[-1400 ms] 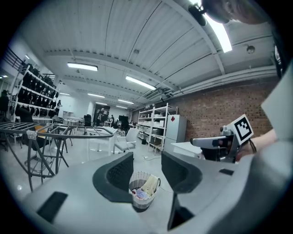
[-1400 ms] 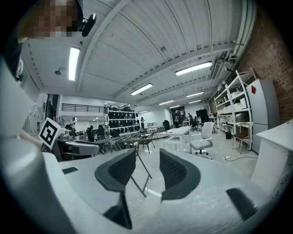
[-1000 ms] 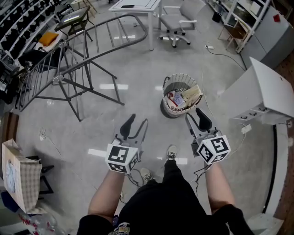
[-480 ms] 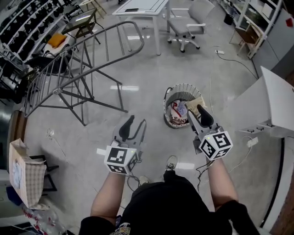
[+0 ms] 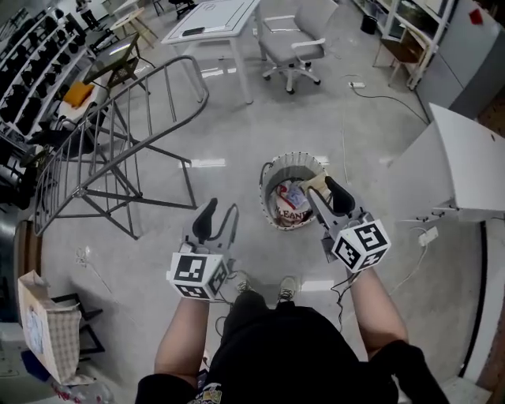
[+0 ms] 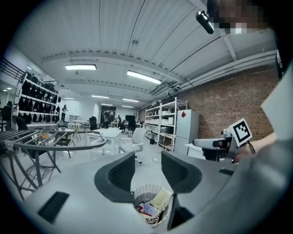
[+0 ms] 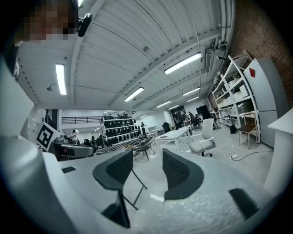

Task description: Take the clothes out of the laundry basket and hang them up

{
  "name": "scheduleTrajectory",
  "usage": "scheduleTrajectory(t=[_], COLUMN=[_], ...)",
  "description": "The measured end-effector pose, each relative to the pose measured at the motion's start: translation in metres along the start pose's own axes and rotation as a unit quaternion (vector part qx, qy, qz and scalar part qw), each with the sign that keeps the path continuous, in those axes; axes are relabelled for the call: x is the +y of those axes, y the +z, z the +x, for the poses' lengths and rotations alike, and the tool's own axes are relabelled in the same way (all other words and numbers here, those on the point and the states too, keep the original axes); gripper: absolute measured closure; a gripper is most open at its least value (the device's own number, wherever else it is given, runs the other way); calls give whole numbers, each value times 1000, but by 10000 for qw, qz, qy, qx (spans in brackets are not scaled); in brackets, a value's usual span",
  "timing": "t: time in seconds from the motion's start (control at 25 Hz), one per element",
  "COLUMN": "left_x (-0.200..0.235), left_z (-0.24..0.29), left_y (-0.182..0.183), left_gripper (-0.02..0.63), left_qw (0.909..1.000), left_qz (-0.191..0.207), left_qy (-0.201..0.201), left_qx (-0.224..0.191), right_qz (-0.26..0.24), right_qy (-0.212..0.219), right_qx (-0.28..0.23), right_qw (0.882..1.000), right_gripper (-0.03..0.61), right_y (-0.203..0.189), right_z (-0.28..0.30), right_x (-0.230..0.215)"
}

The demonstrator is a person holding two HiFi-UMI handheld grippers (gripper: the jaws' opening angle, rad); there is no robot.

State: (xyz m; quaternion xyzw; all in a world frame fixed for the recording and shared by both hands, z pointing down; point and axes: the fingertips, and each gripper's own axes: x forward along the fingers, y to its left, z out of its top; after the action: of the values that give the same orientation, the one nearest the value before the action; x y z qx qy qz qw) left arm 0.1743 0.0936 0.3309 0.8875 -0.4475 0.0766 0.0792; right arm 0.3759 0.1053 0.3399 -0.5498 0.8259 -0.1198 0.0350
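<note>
We hold both grippers out over the floor, our shoes (image 5: 288, 288) just behind and between them. The left gripper (image 5: 222, 207) has its fingers standing partly apart with nothing between them; in the left gripper view only the floor and the far basket show through the gap. The right gripper (image 5: 319, 186) has its jaws opening, and they too are empty, with bare floor and the distant room between the pads. The wire laundry basket (image 5: 293, 156) stands on the floor ahead of both pairs of fingers, to the right of the left ones; from the head view the right fingertips overlap its right rim, above it rather than inside. The clothes (image 5: 293, 207) lie bunched in the basket, a white piece with red print and a pale beige piece beside it. Further out, ahead and to the left of the left fingers, stands the grey metal drying rack (image 5: 110, 173), bare of clothes. Beyond the basket, well past both fingertips, are a white table (image 5: 209, 20) and a grey office chair (image 5: 288, 43).
</note>
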Motion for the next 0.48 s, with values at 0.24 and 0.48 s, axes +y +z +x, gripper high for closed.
scheduleTrajectory(t=[0.24, 0.48], left_x=[-2, 26], left_z=[48, 99], left_y=[-3, -8], left_gripper=[443, 443], left_qw=[9993, 9965], left_qz=[-50, -119], left_qy=[-378, -816], left_qx=[23, 95], right_qz=[-2, -106], right_qy=[-409, -794], right_qx=[31, 150], right_qw=[9992, 9967], right_gripper=[367, 355], right_y=[-3, -9], right_z=[2, 38], right_x=[-34, -48])
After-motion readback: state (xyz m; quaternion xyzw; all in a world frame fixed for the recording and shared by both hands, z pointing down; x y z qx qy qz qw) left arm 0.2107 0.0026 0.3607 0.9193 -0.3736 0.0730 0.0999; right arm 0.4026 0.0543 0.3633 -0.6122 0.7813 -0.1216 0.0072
